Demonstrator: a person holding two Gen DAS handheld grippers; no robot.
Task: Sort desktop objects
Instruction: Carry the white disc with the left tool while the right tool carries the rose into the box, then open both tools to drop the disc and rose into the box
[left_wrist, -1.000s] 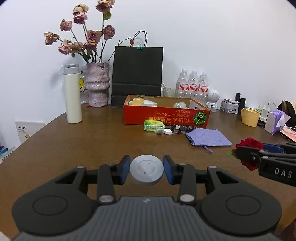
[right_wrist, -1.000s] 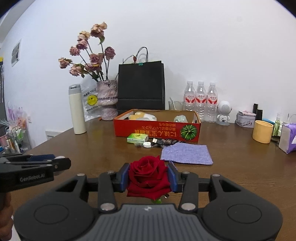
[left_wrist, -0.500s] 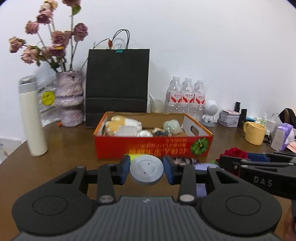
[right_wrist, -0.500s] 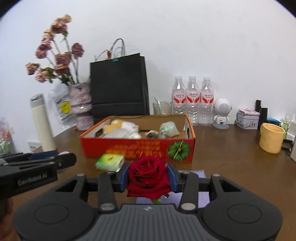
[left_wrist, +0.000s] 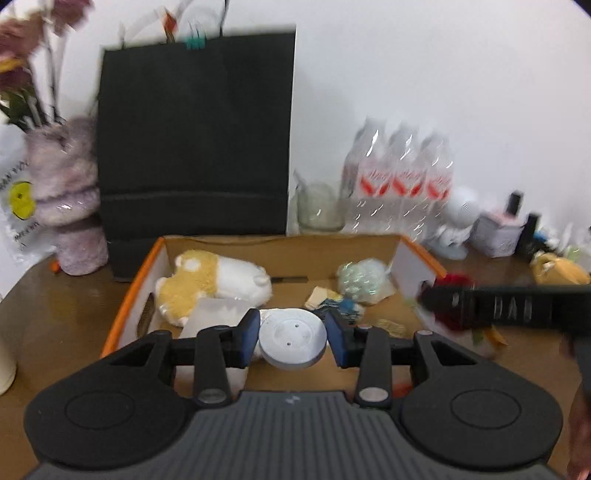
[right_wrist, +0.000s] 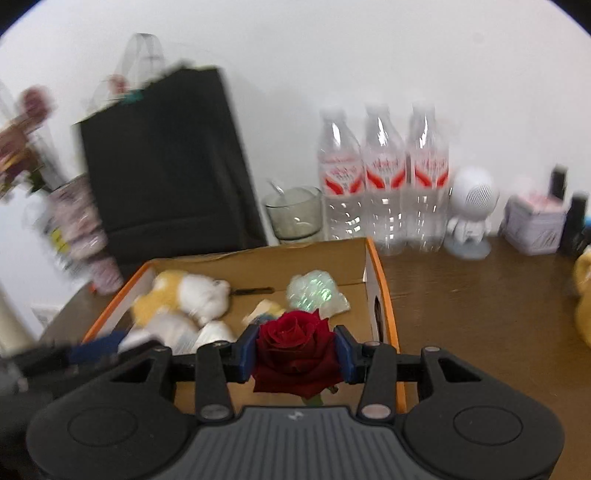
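Red rose (right_wrist: 297, 354) sits clamped between our right gripper (right_wrist: 297, 356) pads, bloom squeezed from both sides, a bit of green stem poking out below. It looks soft, light and crushable; we judge the petals would bruise under more pressure, so a hold lower on the stem or base of the bloom would be kinder, though the stem is mostly hidden. White round disc (left_wrist: 293, 343) is pinched edge-on in our left gripper (left_wrist: 293, 341), both pads touching its rim. It looks rigid, smooth and light; a rim grip suits it, but the slick edge could slip if tilted.

Just ahead of and below both claws is the orange-rimmed cardboard box (left_wrist: 129, 295), both held items hovering over its near part. Inside, forward-left of the claws, lies a yellow-white plush toy (left_wrist: 210, 284); forward-right, a clear wrapped bundle (left_wrist: 362, 280). Beyond the box stand a black paper bag (left_wrist: 195, 136), a glass cup (right_wrist: 293, 216) and three water bottles (right_wrist: 384, 177). Everything rests on a brown table (right_wrist: 480, 295). Frames blurred; small bits in the box unreadable.
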